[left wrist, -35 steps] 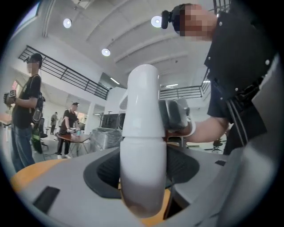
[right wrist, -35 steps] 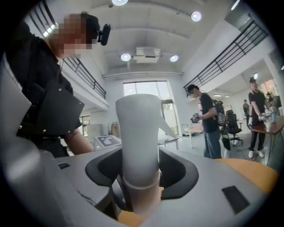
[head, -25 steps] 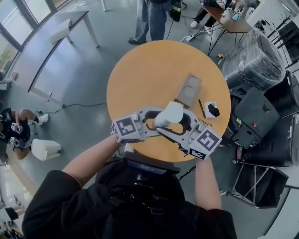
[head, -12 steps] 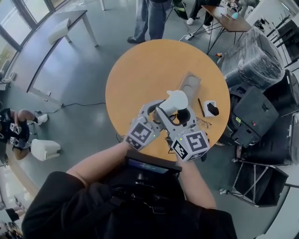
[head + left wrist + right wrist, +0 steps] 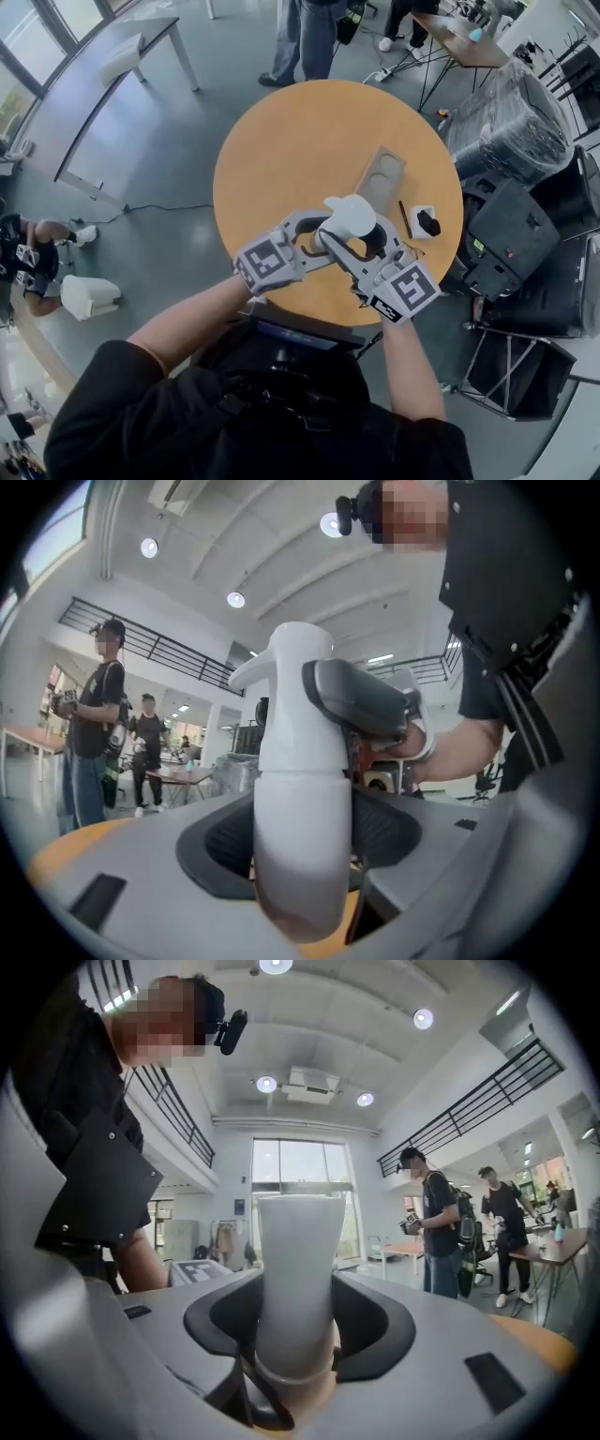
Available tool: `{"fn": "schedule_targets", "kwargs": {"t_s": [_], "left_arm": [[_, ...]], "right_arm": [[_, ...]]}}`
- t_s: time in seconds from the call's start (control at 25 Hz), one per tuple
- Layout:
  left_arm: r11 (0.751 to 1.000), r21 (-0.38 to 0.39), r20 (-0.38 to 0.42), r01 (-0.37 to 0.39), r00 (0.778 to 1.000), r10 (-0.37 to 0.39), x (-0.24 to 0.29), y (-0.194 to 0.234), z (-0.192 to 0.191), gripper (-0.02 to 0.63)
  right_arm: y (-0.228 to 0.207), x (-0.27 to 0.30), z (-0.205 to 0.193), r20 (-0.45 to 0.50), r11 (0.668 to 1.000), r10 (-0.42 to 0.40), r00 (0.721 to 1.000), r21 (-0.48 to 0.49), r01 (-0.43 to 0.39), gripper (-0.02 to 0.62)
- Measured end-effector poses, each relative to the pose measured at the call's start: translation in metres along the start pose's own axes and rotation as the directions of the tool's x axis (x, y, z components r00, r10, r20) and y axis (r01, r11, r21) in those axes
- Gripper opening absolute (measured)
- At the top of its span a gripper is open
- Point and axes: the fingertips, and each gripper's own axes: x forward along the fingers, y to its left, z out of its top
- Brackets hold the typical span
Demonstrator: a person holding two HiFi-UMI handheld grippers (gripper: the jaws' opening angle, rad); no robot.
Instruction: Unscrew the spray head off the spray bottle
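We are holding the spray bottle (image 5: 302,855) upright over the near part of the round table (image 5: 300,141), with the left gripper (image 5: 314,234) clamping its widely spread jaws on the bottle's body. The right gripper (image 5: 364,246) is facing it from the opposite side. Its jaws have just been closing and are now pressing on the spray head (image 5: 352,216).

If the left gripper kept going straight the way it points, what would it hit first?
The spray bottle, held right between its fingers; nothing lies nearer, as far as the view shows.
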Motion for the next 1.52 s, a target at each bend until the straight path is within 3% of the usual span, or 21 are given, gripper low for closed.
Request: {"fn": "schedule_targets", "kwargs": {"t_s": [0.24,0.4,0.6,1.0,1.2,1.52], "left_arm": [[0.980,-0.006,-0.006,0.198,0.980,-0.198,-0.020,-0.019,0.005,0.305],[0.960,-0.014,-0.013,0.279,0.960,-0.279,-0.029,-0.029,0.004,0.305],[0.958,0.006,-0.033,0.288,0.957,-0.288,-0.031,-0.037,-0.002,0.305],[0.963,0.020,-0.004,0.269,0.963,-0.269,-0.034,-0.044,0.000,0.305],[0.964,0.029,0.001,0.263,0.965,-0.264,-0.049,-0.038,0.000,0.305],[0.975,0.040,-0.005,0.216,0.976,-0.216,-0.028,-0.034,-0.014,0.305]], "right_arm": [[0.028,0.004,0.005,-0.017,0.982,0.190,0.982,0.019,-0.190,0.229],[0.040,0.002,0.004,-0.018,0.960,0.280,0.960,0.033,-0.280,0.229],[0.043,-0.005,0.019,0.029,0.953,0.298,0.954,0.045,-0.299,0.227],[0.047,-0.021,0.078,0.058,0.953,0.301,0.952,-0.048,-0.298,0.227],[0.056,-0.013,0.109,0.076,0.959,0.276,0.958,-0.094,-0.268,0.227],[0.026,-0.050,0.128,0.092,0.973,0.213,0.973,-0.116,-0.201,0.227]]}}
